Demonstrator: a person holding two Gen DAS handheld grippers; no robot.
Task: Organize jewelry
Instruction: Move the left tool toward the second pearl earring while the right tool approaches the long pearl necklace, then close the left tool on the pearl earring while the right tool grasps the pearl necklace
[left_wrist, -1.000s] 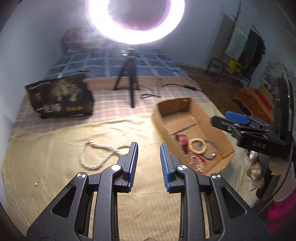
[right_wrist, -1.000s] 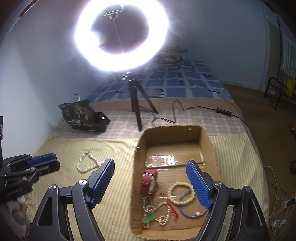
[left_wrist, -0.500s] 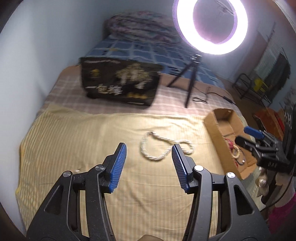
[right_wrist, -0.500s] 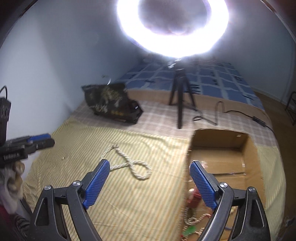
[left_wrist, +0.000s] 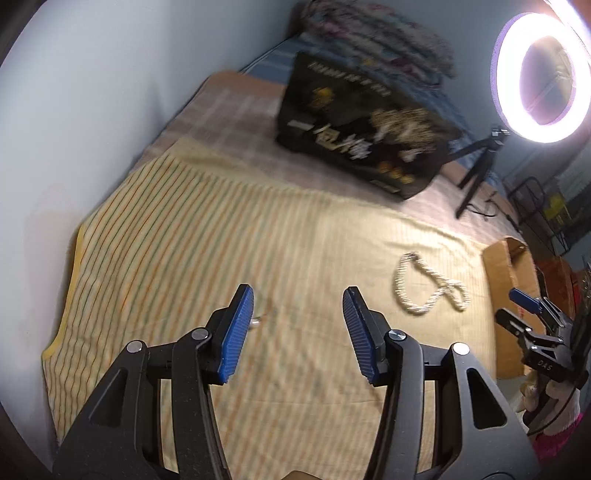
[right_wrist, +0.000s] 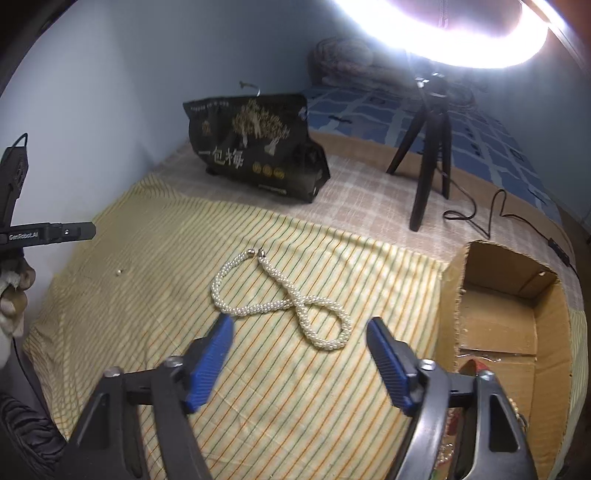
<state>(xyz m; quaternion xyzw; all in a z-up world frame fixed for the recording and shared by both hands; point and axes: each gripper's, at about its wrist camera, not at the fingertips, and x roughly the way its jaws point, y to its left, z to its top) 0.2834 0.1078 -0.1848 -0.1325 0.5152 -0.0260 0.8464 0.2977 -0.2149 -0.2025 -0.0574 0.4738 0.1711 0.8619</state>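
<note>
A white pearl necklace (right_wrist: 295, 295) lies in a loose figure-eight on the yellow striped cloth (right_wrist: 155, 236). My right gripper (right_wrist: 299, 322) hovers just in front of it. Its jaws are closing with nothing between the pads. In the left wrist view the necklace (left_wrist: 441, 291) sits to the right. My left gripper (left_wrist: 297, 291) hangs over bare cloth, jaws closing on nothing. A tiny pale bead (left_wrist: 255, 323) lies by its left finger, also seen as a bead (right_wrist: 119, 272) in the right wrist view. The cardboard box (right_wrist: 448, 306) at the right holds other jewelry.
A black printed bag (right_wrist: 255, 147) stands at the back of the bed. A ring light on a black tripod (right_wrist: 428, 158) and its cable (right_wrist: 491, 214) are behind the box. A blue-grey wall (left_wrist: 92, 110) runs along the left. The other hand's gripper (left_wrist: 532, 317) shows at the right.
Both grippers swung left and lower. The left went from near the box to the left part of the cloth and opened wider. The right left the box for the necklace.
</note>
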